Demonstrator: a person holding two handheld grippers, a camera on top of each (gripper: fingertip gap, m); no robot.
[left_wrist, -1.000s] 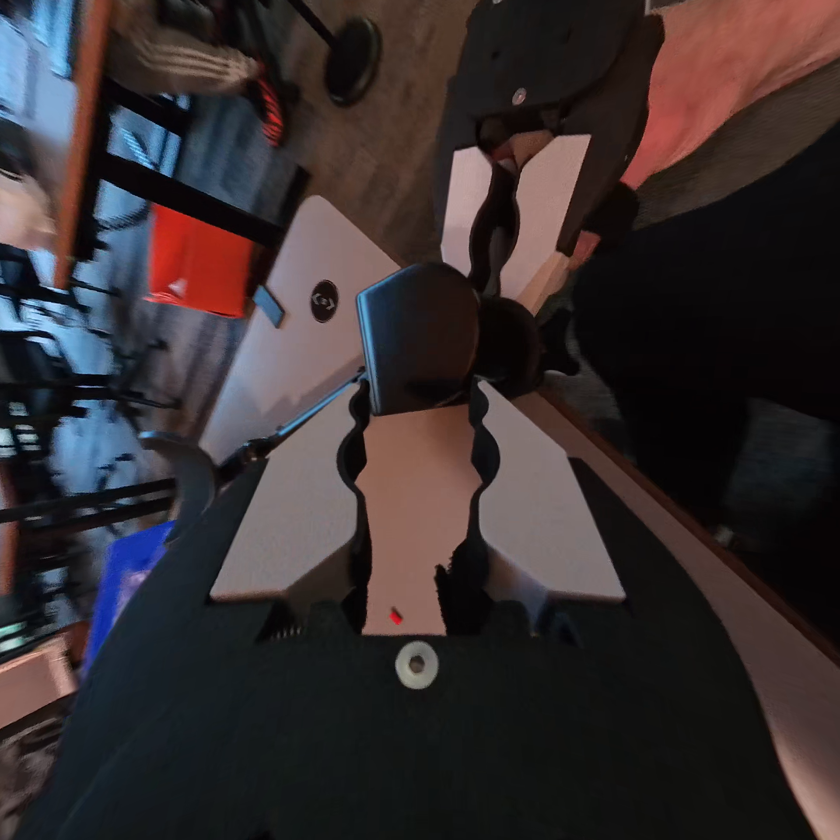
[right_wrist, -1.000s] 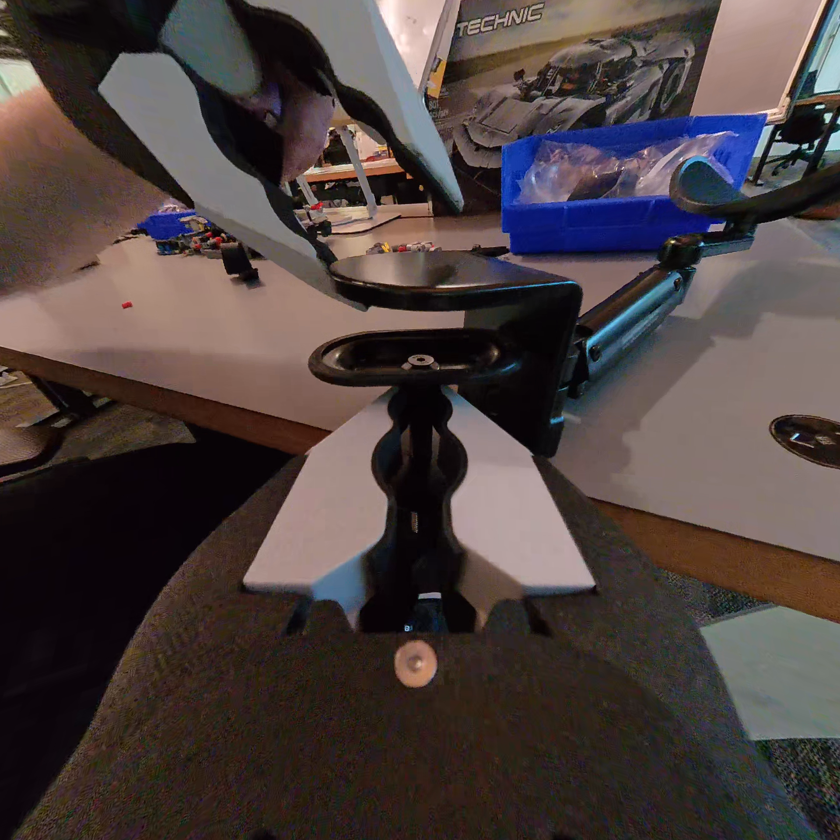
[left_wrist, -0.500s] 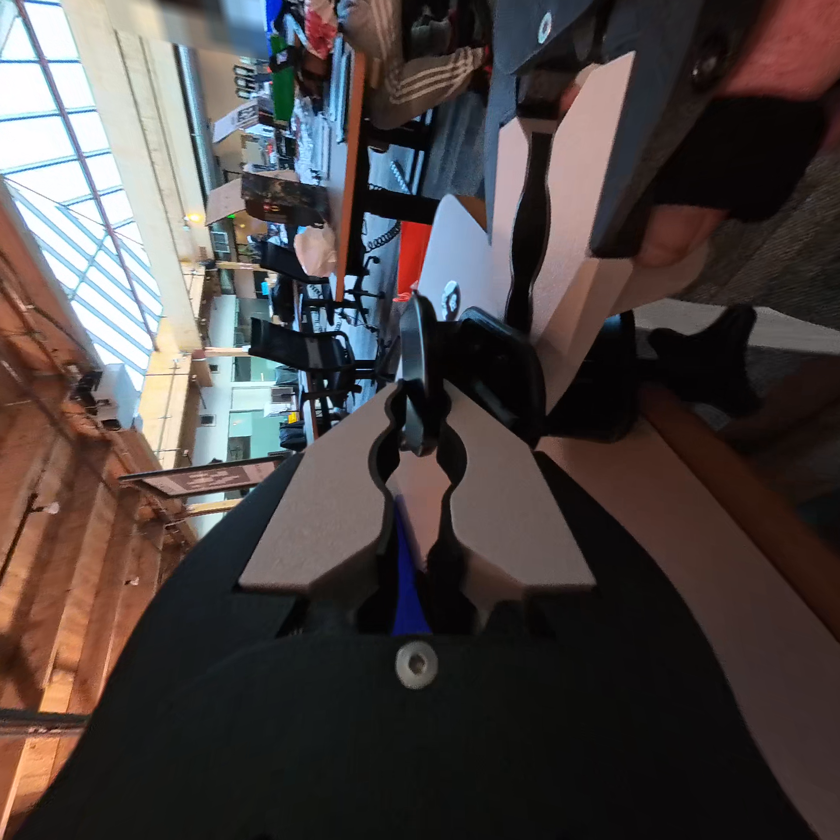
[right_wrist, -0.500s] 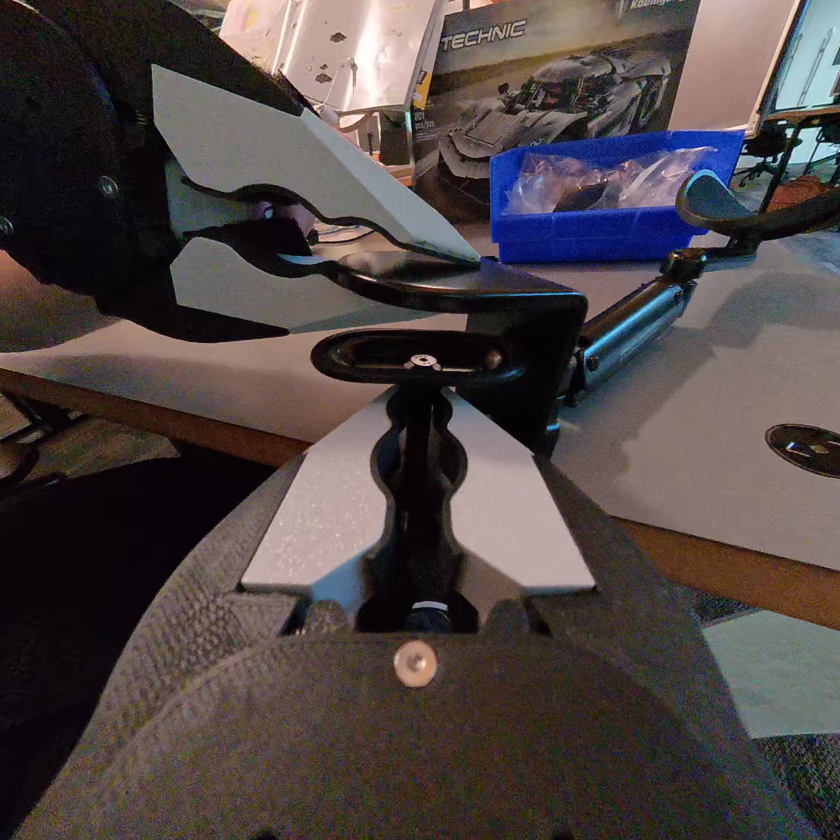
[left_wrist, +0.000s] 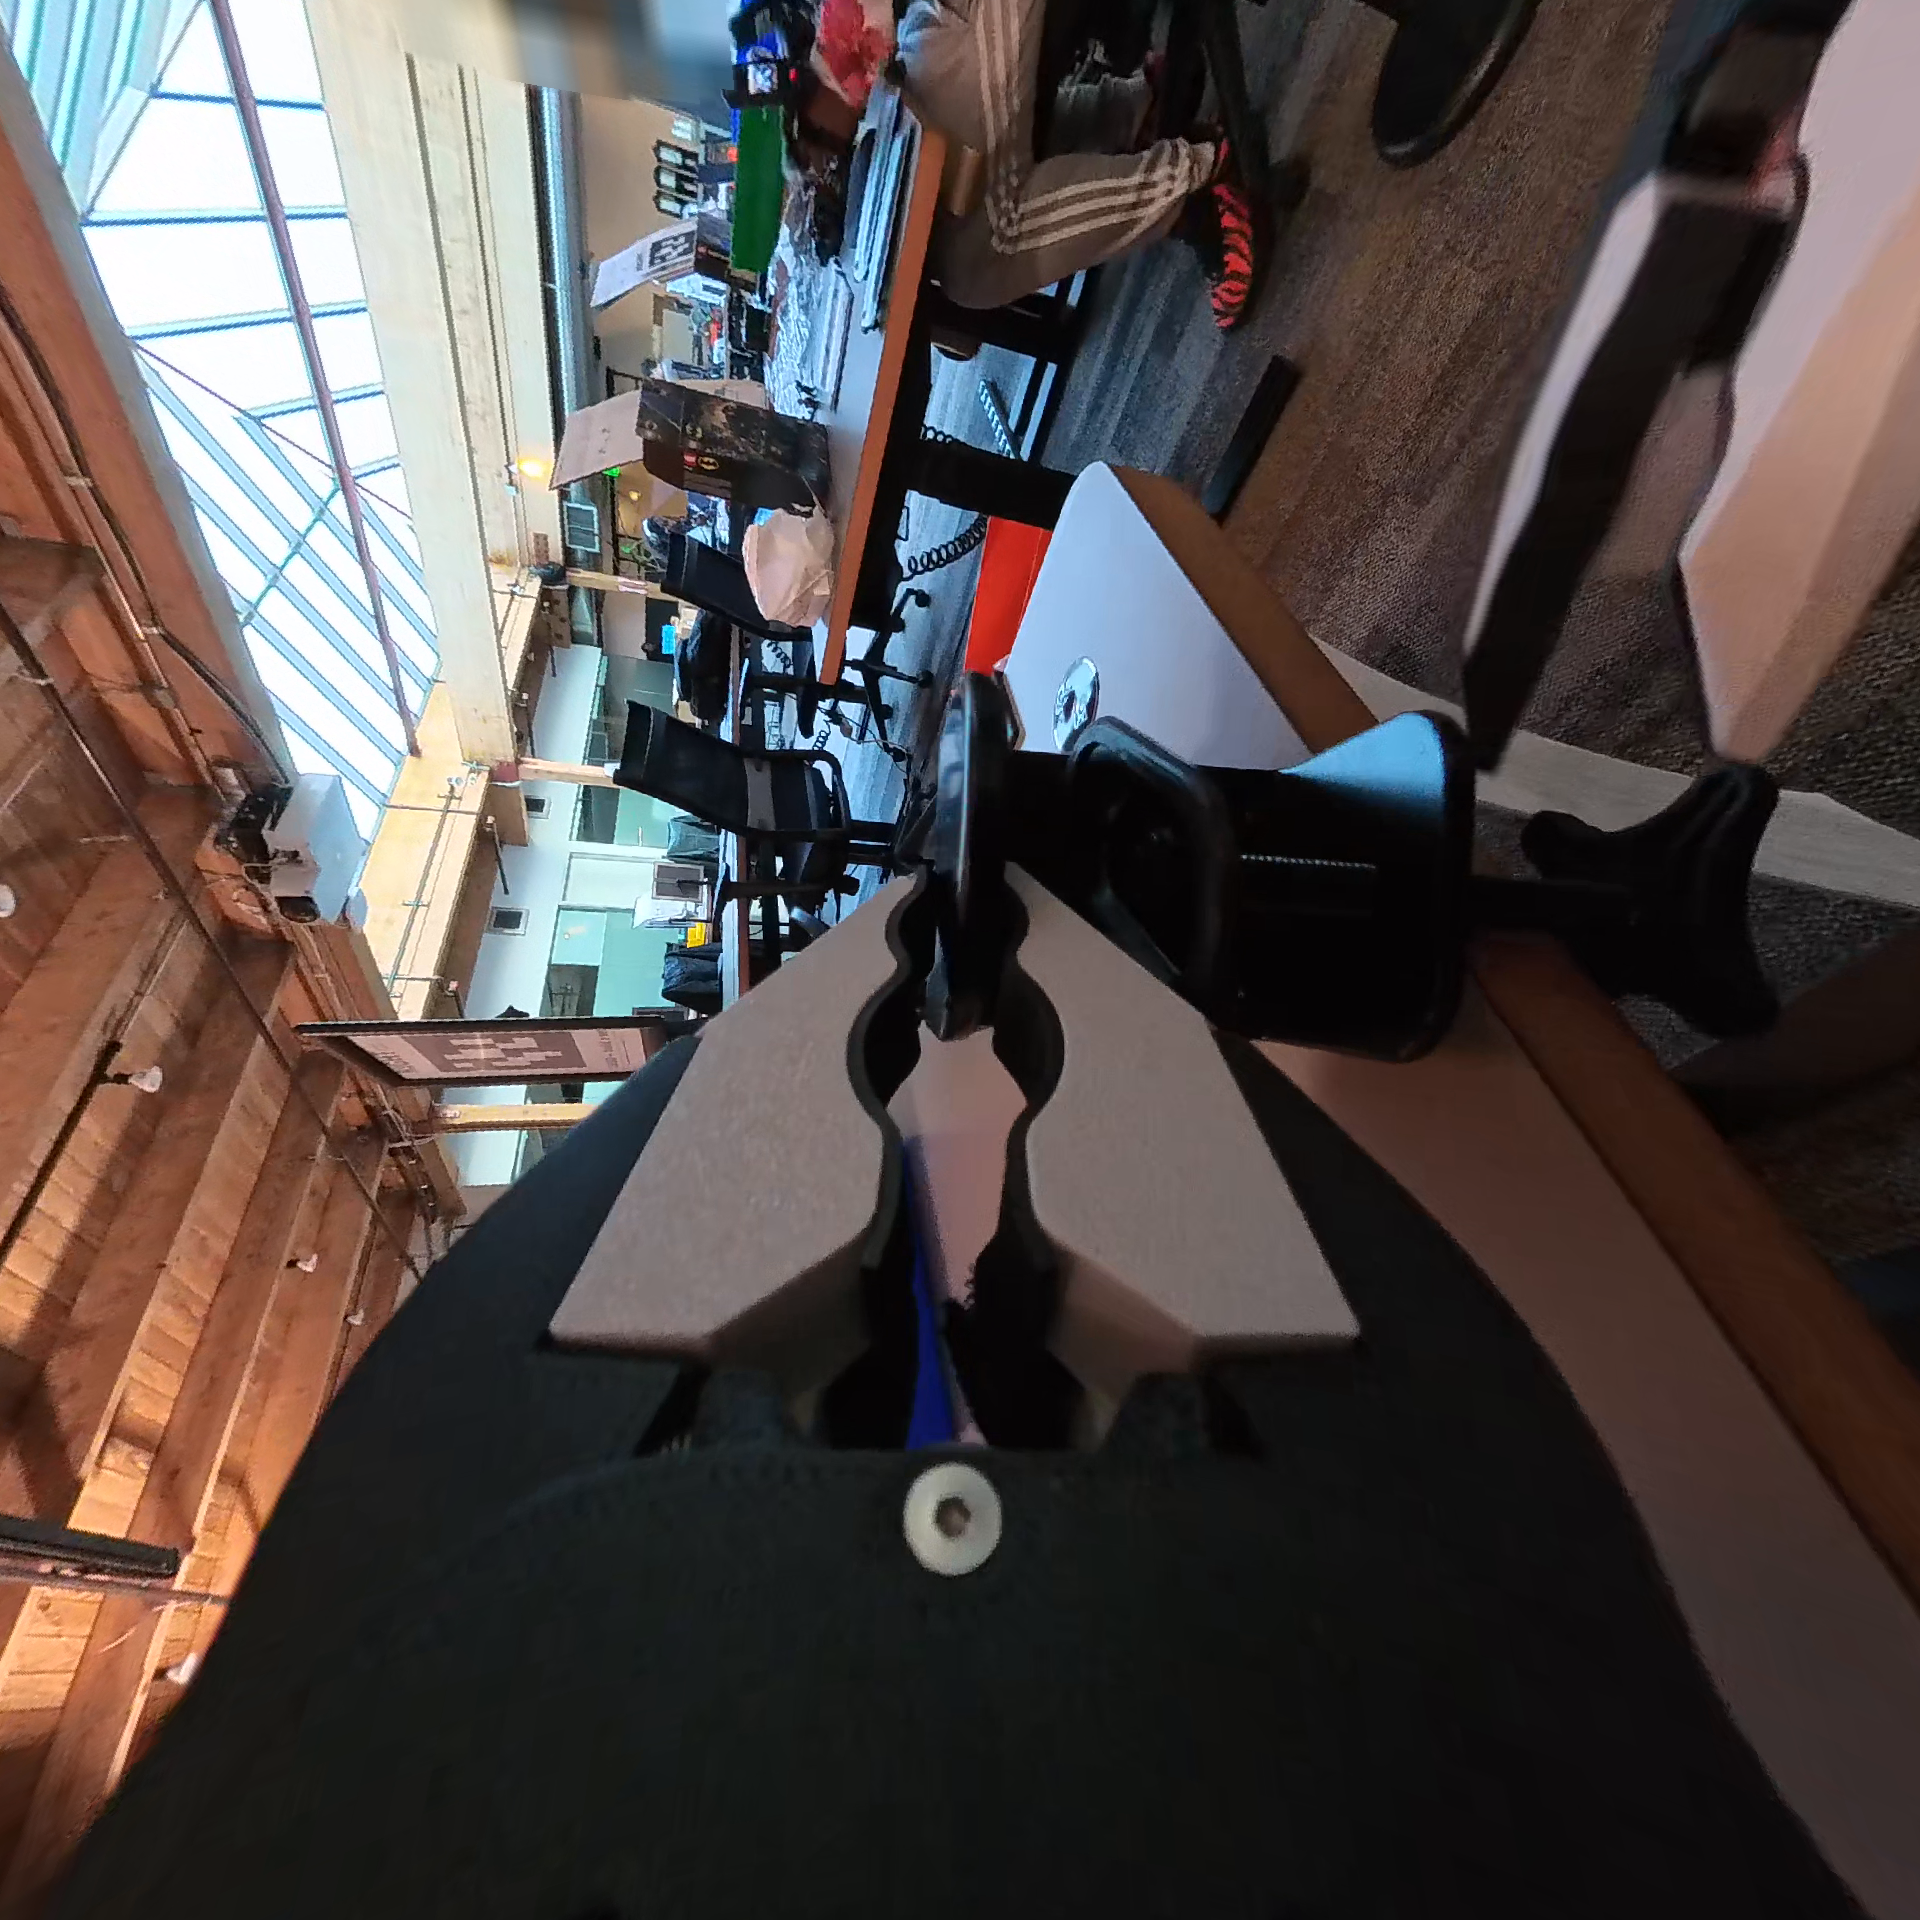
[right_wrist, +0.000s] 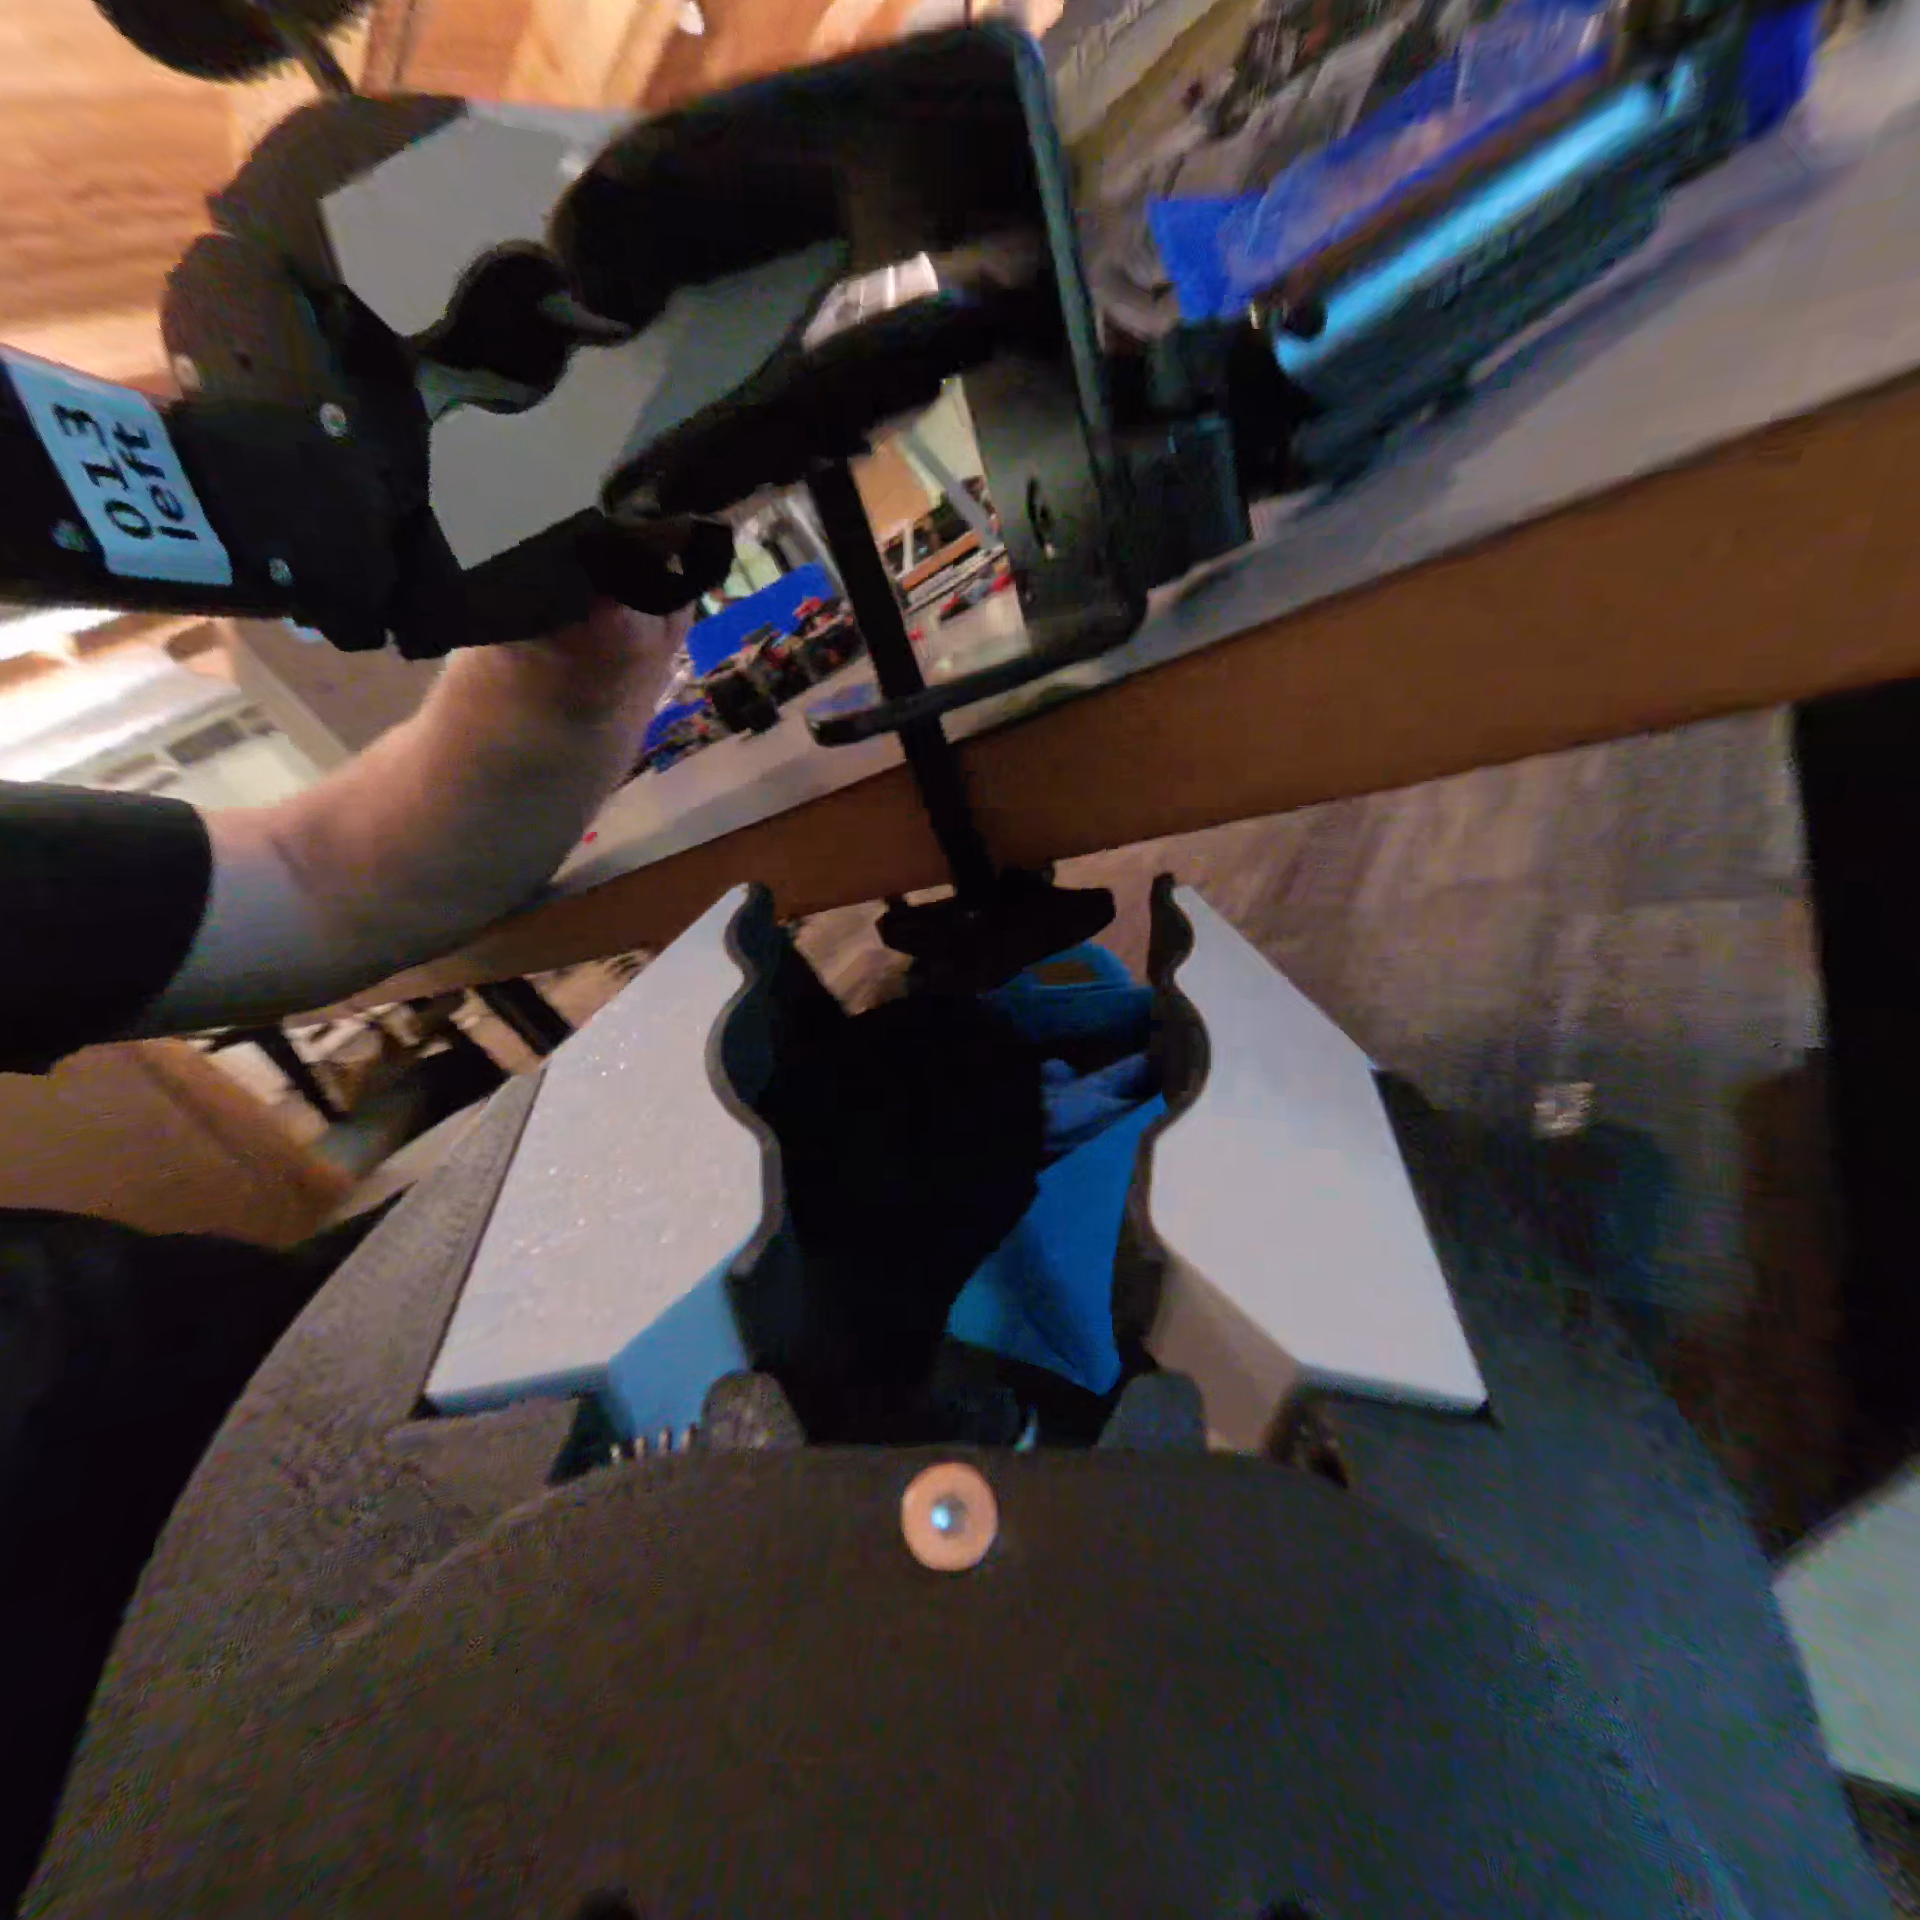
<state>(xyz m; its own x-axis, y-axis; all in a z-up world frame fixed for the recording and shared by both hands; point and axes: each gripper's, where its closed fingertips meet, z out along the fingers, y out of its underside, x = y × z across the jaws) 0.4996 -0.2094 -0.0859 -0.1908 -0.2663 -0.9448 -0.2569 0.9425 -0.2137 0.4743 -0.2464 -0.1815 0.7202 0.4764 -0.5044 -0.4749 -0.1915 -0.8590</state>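
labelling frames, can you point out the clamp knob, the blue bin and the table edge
clamp knob (right_wrist: 992, 928), right wrist view, on the black knob's body below the table.
blue bin (right_wrist: 1226, 244), right wrist view, on its blurred blue side wall.
table edge (right_wrist: 1455, 634), right wrist view, on the brown edge band.

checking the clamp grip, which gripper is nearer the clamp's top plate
Left. The left gripper is closed on the top plate; the right gripper sits open below the table edge by the screw knob.
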